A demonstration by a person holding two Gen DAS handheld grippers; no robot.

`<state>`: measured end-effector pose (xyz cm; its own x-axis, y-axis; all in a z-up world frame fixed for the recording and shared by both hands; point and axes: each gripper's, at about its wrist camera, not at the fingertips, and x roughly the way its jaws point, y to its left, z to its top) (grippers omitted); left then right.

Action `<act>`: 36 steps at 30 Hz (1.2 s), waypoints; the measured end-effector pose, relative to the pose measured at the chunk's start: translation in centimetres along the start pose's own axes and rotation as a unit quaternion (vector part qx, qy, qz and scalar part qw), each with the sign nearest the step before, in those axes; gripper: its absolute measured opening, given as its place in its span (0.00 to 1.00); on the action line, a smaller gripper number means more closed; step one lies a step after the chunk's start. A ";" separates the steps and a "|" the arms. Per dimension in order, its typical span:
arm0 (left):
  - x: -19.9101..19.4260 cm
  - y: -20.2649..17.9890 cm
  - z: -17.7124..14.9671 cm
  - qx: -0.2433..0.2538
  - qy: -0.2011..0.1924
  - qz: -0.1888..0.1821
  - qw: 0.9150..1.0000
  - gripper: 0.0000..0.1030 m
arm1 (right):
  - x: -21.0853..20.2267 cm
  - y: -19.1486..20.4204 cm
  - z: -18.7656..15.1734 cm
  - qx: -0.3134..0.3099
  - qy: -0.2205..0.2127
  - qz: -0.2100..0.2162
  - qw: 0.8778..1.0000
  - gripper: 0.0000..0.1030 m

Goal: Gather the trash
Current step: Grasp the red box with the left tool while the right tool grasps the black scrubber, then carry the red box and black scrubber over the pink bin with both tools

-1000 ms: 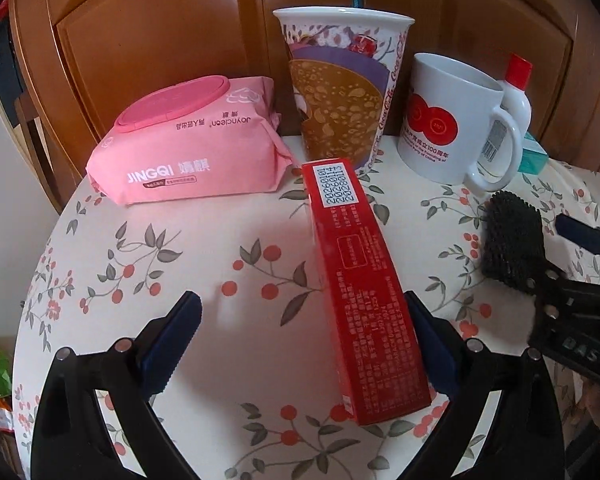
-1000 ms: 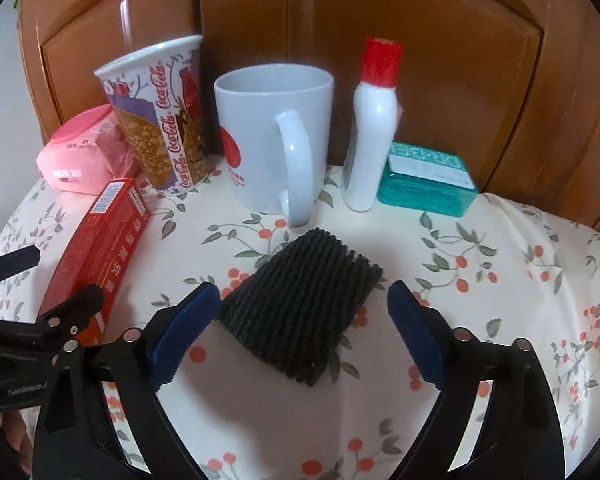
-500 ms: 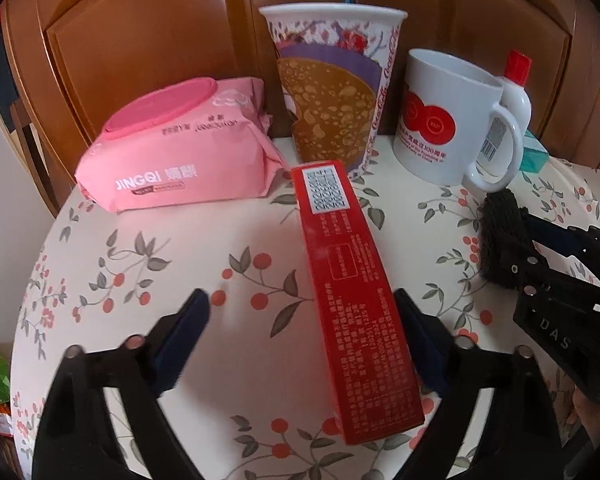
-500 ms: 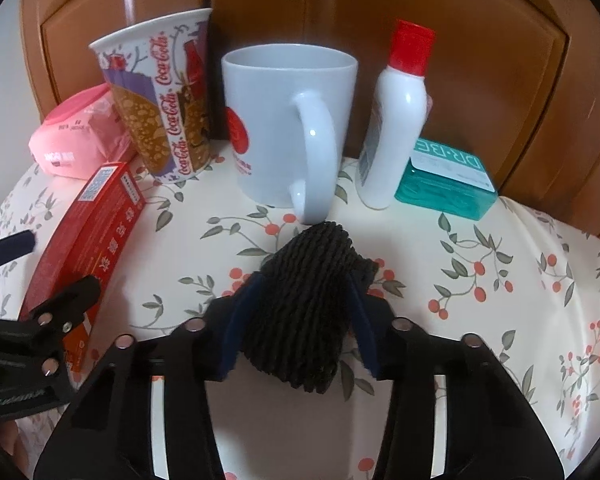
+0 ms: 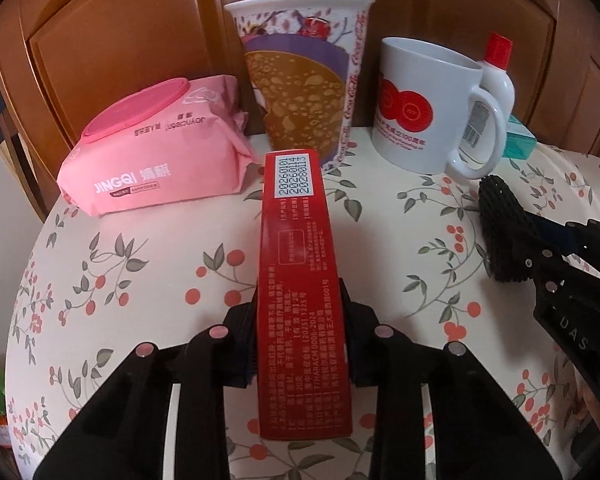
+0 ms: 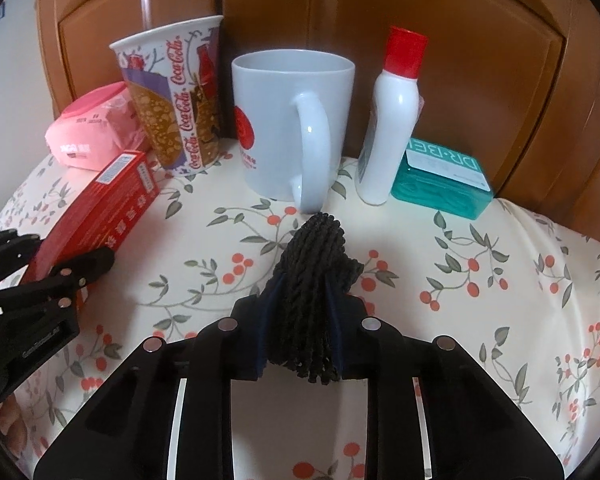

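Now left hand-held gripper (image 5: pixel 300 340) closing on red box (image 5: pixel 298 280), right hand-held gripper (image 6: pixel 300 320) clamping black mesh (image 6: pixel 312 280)

Long red carton (image 5: pixel 300 280): narrow rectangular box, white date label at far end, fine printed text down its top face. Lies flat and lengthwise on the floral worktop (image 5: pixel 140 280), far end just short of the paper cup.

Black foam net sleeve (image 6: pixel 312 292): ribbed mesh, squeezed narrow and bunched, far tip close to the mug handle, lying on the worktop.
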<state>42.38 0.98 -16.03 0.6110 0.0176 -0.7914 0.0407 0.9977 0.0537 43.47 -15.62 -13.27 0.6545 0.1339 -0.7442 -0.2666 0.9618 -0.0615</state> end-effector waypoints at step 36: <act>-10.9 -0.5 -8.3 0.012 -0.027 0.002 1.000 0.30 | -11.9 2.0 -6.5 -0.005 -0.037 0.030 0.999 0.22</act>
<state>29.17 0.85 -12.49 0.6529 0.0170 -0.7572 0.0569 0.9958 0.0713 30.59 -16.84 -8.88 0.6875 0.2097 -0.6952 -0.3148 0.9488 -0.0251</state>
